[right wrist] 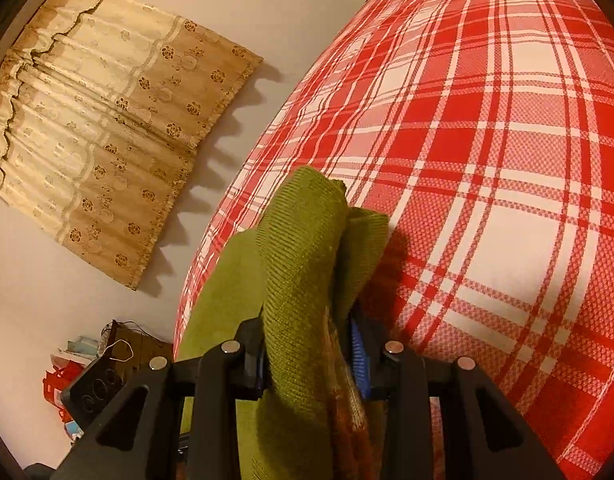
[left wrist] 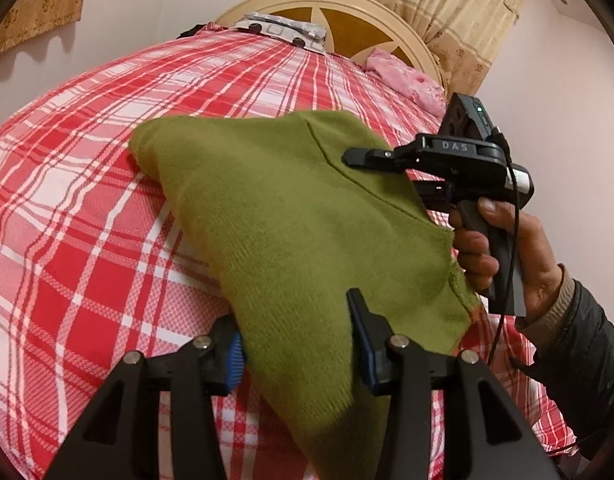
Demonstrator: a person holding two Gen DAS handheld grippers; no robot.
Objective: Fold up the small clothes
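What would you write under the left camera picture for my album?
Two grippers, left and right, lift a green knit sweater over a red plaid bedspread.

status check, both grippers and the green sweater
Right hand-held gripper clamped on green sweater. Left hand-held gripper straddles its hem, grip unclear. Plaid bedspread beneath, nothing blocking.
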